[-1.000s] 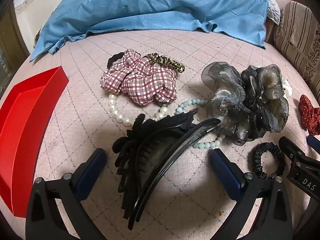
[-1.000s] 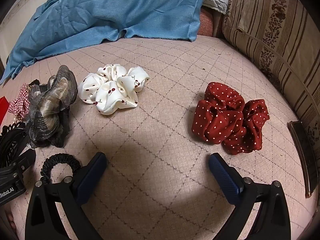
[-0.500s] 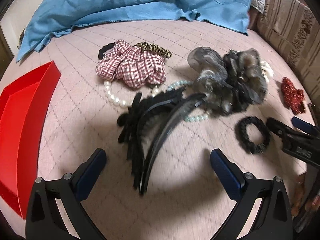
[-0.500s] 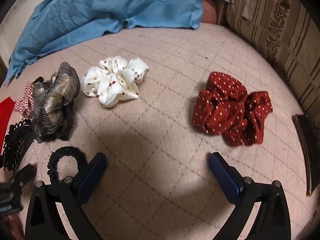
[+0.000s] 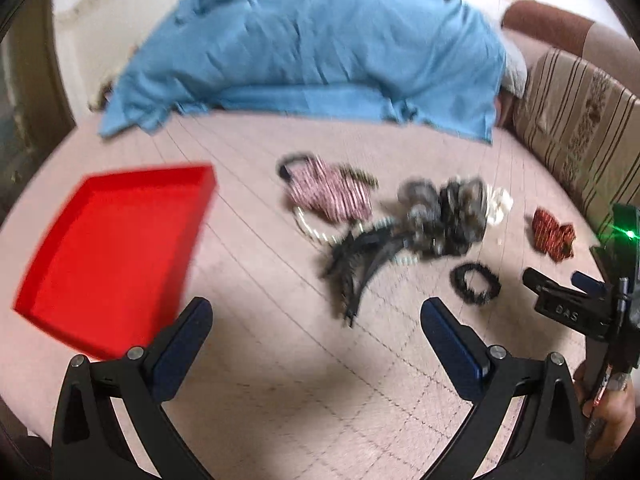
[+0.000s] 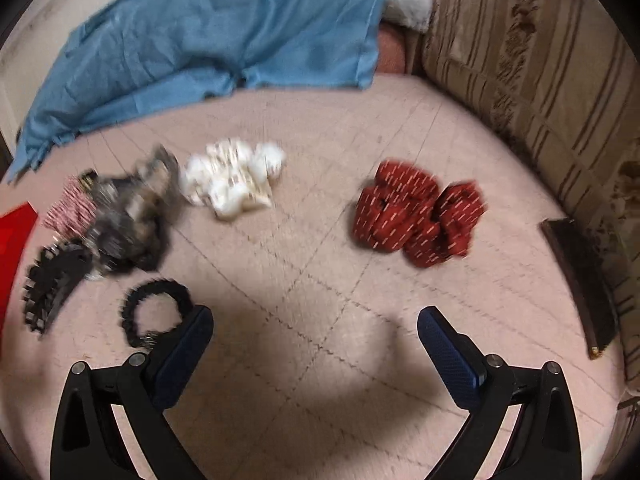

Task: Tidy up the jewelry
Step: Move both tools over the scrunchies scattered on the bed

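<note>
Both views are motion-blurred. In the left wrist view my left gripper (image 5: 316,320) is open and empty, well back from a pile on the pink quilt: a black hair claw (image 5: 360,260), a plaid scrunchie (image 5: 328,192), a grey organza scrunchie (image 5: 444,212), pearls (image 5: 308,228) and a small black hair tie (image 5: 474,282). A red tray (image 5: 112,248) lies at the left. In the right wrist view my right gripper (image 6: 316,328) is open and empty, near the black hair tie (image 6: 154,312). A white scrunchie (image 6: 236,184) and a red dotted scrunchie (image 6: 416,216) lie ahead.
A blue cloth (image 5: 312,52) lies heaped along the far side of the quilt. A striped cushion (image 6: 532,68) borders the right, with a dark flat barrette (image 6: 580,280) beside it. The right gripper body (image 5: 580,304) shows at the left view's right edge.
Both grippers have pulled back and up from the pile; the items look smaller and farther. The whole red tray has come into the left view. Both stay open.
</note>
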`<state>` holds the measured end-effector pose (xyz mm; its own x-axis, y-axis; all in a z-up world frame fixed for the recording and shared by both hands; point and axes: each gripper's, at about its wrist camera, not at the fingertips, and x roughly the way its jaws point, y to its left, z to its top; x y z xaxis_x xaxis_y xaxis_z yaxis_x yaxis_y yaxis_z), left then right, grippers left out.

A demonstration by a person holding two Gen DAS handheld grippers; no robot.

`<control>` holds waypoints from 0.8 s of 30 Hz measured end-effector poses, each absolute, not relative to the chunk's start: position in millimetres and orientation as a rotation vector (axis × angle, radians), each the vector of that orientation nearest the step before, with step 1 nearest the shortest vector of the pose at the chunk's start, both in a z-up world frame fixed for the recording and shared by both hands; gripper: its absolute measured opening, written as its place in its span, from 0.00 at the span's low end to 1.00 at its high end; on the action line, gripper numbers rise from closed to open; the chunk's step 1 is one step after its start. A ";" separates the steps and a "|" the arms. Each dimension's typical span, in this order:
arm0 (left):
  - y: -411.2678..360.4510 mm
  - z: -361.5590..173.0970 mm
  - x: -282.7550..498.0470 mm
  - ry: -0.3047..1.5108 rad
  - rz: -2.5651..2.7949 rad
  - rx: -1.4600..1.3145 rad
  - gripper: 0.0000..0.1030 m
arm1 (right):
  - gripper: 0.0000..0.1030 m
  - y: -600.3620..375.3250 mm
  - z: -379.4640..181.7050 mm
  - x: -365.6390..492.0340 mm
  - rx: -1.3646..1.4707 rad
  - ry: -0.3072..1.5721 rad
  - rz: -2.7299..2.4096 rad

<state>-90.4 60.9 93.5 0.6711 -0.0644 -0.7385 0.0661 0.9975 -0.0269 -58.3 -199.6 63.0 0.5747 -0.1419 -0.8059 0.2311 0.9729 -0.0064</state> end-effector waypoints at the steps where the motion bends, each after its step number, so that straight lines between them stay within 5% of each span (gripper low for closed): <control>1: 63.4 103.6 -96.8 0.794 -0.062 0.007 1.00 | 1.00 -198.7 70.3 -62.2 0.107 0.908 -0.223; 11: 70.4 172.2 -153.8 0.527 -0.001 0.067 1.00 | 1.00 -172.3 167.2 -140.2 0.107 0.509 -0.226; 24: 90.4 226.6 -222.1 0.327 -0.007 0.047 1.00 | 1.00 -137.1 236.9 -193.2 -0.005 0.346 -0.303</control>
<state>-222.1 90.4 226.6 0.9471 0.0008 -0.3209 0.0146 0.9989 0.0454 -193.2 -137.1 236.9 0.8961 -0.2929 -0.3336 0.2912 0.9550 -0.0563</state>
